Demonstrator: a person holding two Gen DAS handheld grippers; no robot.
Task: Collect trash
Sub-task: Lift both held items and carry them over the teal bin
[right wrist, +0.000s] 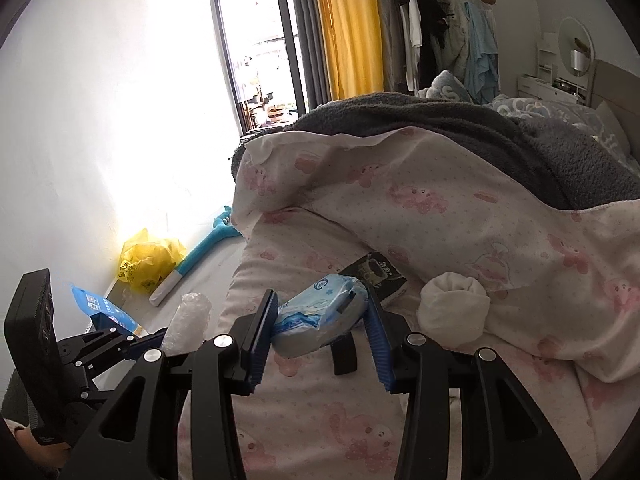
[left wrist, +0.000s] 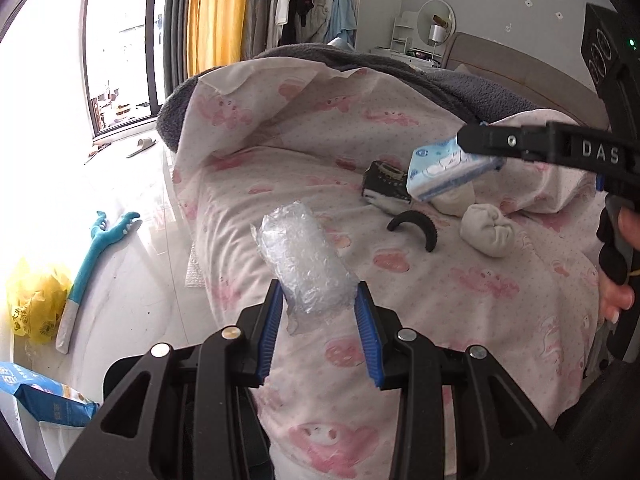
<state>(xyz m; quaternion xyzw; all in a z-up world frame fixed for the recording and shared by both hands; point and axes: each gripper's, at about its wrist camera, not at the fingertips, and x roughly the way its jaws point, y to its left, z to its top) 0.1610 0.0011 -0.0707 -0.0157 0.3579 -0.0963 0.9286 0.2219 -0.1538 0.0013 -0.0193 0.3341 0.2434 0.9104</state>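
Note:
My left gripper (left wrist: 319,286) is shut on a crumpled roll of clear bubble wrap (left wrist: 304,264), held up over the pink-patterned quilt (left wrist: 460,292). My right gripper (right wrist: 321,294) is shut on a blue and white tissue packet (right wrist: 320,316), also above the bed. In the left wrist view the right gripper (left wrist: 468,152) comes in from the right with the tissue packet (left wrist: 448,172) in its jaws, and a hand (left wrist: 620,292) holds its grip. The right wrist view shows the left gripper (right wrist: 158,338) at lower left with the bubble wrap (right wrist: 188,316).
On the quilt lie a black packet (left wrist: 384,188), a black curved band (left wrist: 416,228) and rolled white socks (left wrist: 488,232). A grey blanket (right wrist: 460,120) is heaped behind. On the floor to the left are a yellow plastic bag (right wrist: 148,260), a teal long-handled toy (left wrist: 100,256) and a blue package (right wrist: 100,308).

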